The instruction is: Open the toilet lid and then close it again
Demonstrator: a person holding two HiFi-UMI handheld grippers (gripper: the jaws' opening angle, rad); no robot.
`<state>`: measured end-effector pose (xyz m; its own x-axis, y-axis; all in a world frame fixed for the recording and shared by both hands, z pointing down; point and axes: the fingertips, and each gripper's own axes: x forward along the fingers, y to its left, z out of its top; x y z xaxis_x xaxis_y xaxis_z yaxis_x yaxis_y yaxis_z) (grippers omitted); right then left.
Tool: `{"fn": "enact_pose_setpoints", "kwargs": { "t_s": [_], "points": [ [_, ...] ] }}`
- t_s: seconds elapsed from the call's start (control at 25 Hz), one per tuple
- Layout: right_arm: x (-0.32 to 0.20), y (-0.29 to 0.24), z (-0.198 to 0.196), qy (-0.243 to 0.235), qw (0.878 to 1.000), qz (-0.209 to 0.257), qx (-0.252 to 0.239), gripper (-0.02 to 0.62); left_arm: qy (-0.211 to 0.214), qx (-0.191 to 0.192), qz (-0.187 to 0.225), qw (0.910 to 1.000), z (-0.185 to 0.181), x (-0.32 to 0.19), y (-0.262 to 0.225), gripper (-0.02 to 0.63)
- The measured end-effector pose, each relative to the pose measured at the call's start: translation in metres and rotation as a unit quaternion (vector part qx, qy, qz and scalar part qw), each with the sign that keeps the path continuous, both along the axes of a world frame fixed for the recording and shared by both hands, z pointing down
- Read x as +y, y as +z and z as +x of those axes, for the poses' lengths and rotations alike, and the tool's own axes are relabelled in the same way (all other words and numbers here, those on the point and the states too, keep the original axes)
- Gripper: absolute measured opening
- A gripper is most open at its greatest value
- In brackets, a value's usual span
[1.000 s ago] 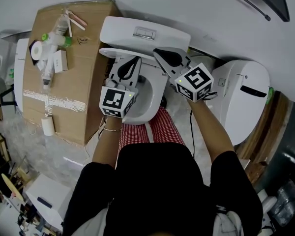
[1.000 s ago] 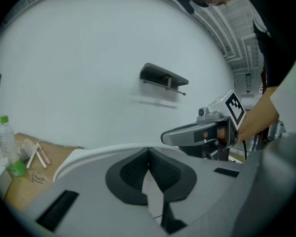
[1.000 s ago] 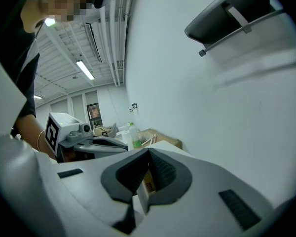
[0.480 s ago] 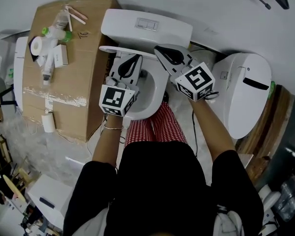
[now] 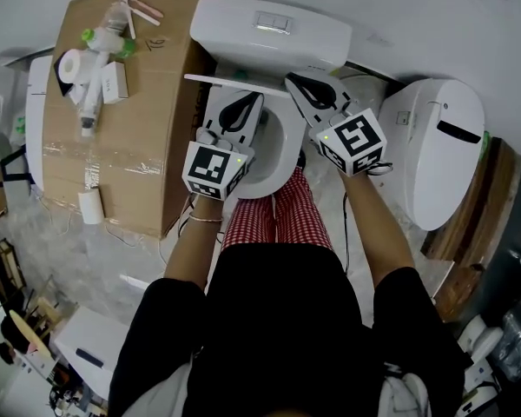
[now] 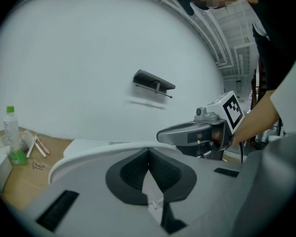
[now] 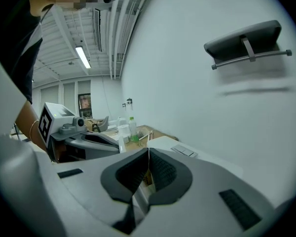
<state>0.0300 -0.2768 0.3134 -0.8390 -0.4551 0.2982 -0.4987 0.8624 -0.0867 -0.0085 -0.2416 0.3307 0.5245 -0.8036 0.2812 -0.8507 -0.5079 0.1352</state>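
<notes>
**Toilet lid (image 6: 92, 156) raised, both grippers closed**

The toilet lid stood raised at 12 o'clock from the person, close in front of the tank (image 5: 269, 26). In the head view only its thin white edge showed, running across above the uncovered bowl (image 5: 273, 159).

The left gripper (image 6: 148, 150) was over the left side of the bowl and pointed toward 12 o'clock. Its tongs were pressed together, tip against tip, with nothing between them. The tips stood right at the curved rim of the lid. I could not tell whether they really touched the rim.

The right gripper (image 7: 148, 150) was just beside the left one, toward 2 o'clock, above the right side of the bowl. Its tongs were also drawn together at the tips and held nothing. They pointed past the lid toward the tank.

A cardboard box (image 5: 130, 146) stood at 9 o'clock from the toilet, touching it or nearly so. On its top lay a bottle with a green cap (image 6: 11, 135) and some small items. A second white toilet (image 5: 438, 159) stood at 3 o'clock. The person's legs in red checked trousers (image 5: 278, 220) were at 6 o'clock from the bowl. A dark bracket (image 6: 154, 80) was fixed on the white wall above the tank.
</notes>
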Motion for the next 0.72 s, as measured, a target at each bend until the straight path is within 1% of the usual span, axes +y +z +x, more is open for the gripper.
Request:
{"fn": "enact_pose_setpoints", "kwargs": {
  "t_s": [0.16, 0.32, 0.44, 0.72],
  "points": [
    [0.010, 0.003, -0.001, 0.010, 1.000, 0.004, 0.012, 0.020, 0.015, -0.007, 0.010, 0.9998, -0.002, 0.011, 0.002, 0.003],
    [0.016, 0.005, -0.001, 0.028, 0.999, 0.002, 0.016, 0.020, 0.012, 0.012, 0.003, 0.9999, -0.011, 0.021, 0.004, 0.003],
    [0.020, 0.006, 0.003, 0.049, 0.999, -0.005, 0.011, 0.020, 0.017, 0.003, -0.001, 0.9998, -0.015, 0.029, 0.006, 0.003],
    [0.037, 0.009, 0.001, 0.078, 0.997, -0.010, 0.017, 0.020, 0.022, 0.015, -0.002, 0.9997, -0.026, 0.045, 0.012, 0.004]
  ]
}}
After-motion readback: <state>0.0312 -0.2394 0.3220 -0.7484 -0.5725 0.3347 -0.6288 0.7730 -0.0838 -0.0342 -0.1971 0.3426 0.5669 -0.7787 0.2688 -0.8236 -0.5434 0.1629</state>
